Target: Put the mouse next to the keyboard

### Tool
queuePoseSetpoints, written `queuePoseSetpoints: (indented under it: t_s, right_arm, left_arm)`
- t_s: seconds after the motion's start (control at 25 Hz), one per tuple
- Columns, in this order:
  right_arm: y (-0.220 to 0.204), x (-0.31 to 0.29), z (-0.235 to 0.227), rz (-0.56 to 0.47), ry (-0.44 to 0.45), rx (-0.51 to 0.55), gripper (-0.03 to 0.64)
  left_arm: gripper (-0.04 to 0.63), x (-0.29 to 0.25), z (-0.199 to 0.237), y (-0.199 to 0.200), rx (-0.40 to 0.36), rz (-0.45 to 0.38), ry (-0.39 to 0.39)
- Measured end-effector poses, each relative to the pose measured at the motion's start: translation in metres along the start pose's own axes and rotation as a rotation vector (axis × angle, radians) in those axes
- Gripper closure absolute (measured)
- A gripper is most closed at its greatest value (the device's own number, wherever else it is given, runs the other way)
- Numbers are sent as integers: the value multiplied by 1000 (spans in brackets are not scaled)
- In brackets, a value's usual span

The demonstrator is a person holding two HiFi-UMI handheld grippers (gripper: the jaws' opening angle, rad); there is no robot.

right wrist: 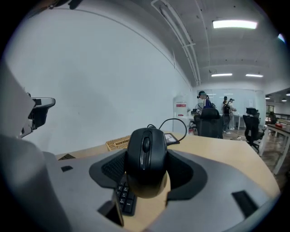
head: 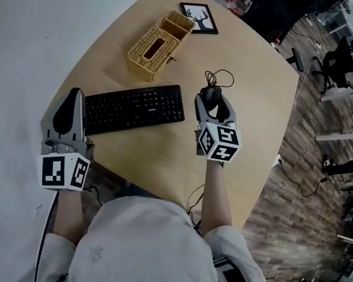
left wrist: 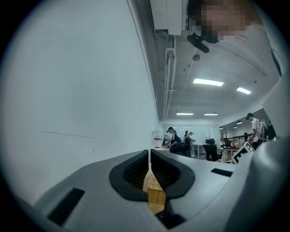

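Note:
A black wired mouse [head: 212, 97] sits between the jaws of my right gripper [head: 210, 101], just right of the black keyboard [head: 134, 108] on the wooden table [head: 258, 116]. In the right gripper view the mouse [right wrist: 146, 154] fills the gap between the pads, my right gripper [right wrist: 146, 171] is shut on it, and the keyboard's corner [right wrist: 124, 195] shows below. Its cable [head: 220, 78] loops away behind it. My left gripper [head: 74, 95] rests at the table's left edge beside the keyboard. Its jaws stand together with nothing in them, so my left gripper [left wrist: 149, 174] is shut.
A wicker basket [head: 157, 44] stands behind the keyboard, and a framed deer picture [head: 199, 18] lies at the far edge. A white wall runs along the left. Office chairs and desks stand on the wood floor to the right.

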State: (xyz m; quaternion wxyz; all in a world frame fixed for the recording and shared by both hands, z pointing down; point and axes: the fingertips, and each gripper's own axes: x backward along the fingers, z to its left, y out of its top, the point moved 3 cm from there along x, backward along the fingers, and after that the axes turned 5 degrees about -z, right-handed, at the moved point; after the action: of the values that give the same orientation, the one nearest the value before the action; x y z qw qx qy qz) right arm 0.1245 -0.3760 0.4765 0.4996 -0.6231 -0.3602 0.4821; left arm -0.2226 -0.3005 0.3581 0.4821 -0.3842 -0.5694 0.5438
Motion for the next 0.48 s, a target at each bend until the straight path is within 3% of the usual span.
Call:
queuePoseSetpoints:
  t_s: [0.48]
  right_arm:
    - [-71,-40,-27,221,-23,-10,359]
  left_arm:
    - [574,-13,-4,-31,10,87,1]
